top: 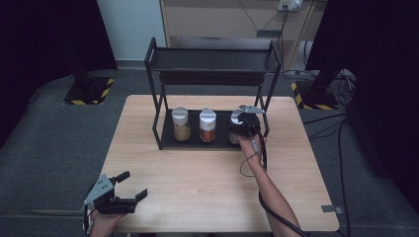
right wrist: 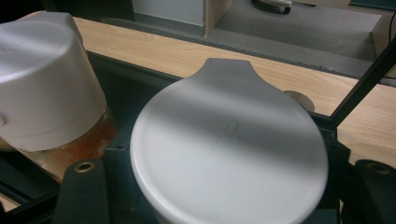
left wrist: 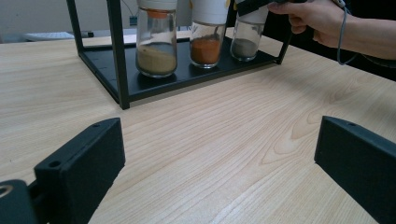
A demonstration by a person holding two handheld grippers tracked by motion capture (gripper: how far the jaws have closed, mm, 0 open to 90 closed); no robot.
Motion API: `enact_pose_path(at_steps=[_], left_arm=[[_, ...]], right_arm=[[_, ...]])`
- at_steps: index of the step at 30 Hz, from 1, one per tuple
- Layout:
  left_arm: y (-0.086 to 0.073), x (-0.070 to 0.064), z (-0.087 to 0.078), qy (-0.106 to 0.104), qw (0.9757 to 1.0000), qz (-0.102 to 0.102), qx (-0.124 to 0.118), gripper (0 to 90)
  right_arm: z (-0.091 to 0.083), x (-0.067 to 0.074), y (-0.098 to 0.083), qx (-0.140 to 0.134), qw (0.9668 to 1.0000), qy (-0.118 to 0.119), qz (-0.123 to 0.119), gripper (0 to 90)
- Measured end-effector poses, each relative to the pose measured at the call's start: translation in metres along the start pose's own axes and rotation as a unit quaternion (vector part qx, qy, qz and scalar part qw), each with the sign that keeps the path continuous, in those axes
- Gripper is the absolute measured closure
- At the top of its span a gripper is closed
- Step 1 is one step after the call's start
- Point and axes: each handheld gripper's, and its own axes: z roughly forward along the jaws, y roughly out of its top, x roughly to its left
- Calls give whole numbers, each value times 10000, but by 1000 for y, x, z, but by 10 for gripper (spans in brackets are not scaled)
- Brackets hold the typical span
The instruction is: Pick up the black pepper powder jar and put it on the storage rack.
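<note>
While your right gripper [top: 243,124] pinches third jar [right wrist: 229,154] by white lid on rack [top: 165,143] lower shelf, right end: grasp step. Next: lift straight, clear rack frame. Left gripper [top: 129,187] spread, idle over worktop [top: 197,182].

The pale wooden table [top: 207,187] lies open in front of the black metal two-tier rack [top: 212,59]. Its thin black front posts [left wrist: 116,51] and upper shelf [top: 212,60] hem in the white-capped glass spice jars [top: 181,124] standing close together.

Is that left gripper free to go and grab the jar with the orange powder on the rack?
Probably yes: the left gripper is open and empty, with bare table between it and the orange jar. The rack's front post stands left of it.
</note>
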Motion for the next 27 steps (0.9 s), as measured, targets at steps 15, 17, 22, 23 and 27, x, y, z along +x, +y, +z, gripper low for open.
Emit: enact_pose_path(at_steps=[15, 17, 22, 23, 27], left_arm=[[0, 0, 0, -32, 10000, 9, -12, 6], [0, 0, 0, -27, 10000, 8, -19, 6], [-1, 1, 0, -19, 10000, -36, -49, 5], [-1, 1, 0, -18, 10000, -36, -53, 5], [0, 0, 1, -7, 10000, -47, -40, 5]], right_arm=[[-16, -14, 10, -207, 9997, 144, -28, 81], [-24, -15, 15, -272, 9995, 140, -64, 80], [-42, -22, 27, -415, 9987, 302, -19, 82], [-44, -23, 28, -417, 9985, 344, -28, 82], [-58, -25, 33, -530, 9972, 507, -116, 81]])
